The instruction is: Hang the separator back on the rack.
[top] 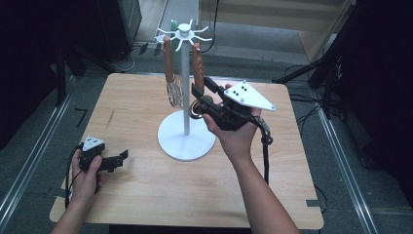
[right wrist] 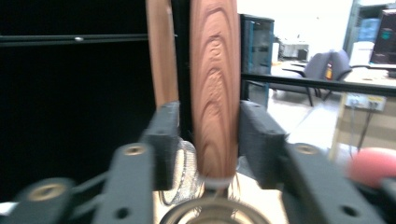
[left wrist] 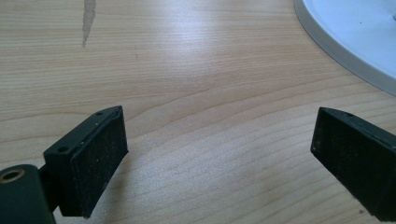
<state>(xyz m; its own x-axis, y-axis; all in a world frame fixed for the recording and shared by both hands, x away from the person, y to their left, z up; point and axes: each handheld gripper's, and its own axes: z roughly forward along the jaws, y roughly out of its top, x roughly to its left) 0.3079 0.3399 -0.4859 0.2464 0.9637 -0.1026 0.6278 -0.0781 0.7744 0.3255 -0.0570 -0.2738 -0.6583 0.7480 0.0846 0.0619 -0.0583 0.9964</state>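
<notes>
Two wooden-handled utensils hang from the white metal stand [top: 185,97] with its spoked top and round flat base, and we see the nearer grained, rounded handle [right wrist: 215,88] standing between the right gripper [top: 200,92]'s black padded jaws, which are parted with a gap on each side, beside the other handle with a wire whisk head [top: 174,90]. Our left gripper [left wrist: 219,154] rests low over the pale wood-grain table [left wrist: 196,60], its rough black jaws wide apart with nothing between them.

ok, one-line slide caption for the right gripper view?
Open right gripper straddling a hanging utensil's wooden handle, pads not touching.
</notes>
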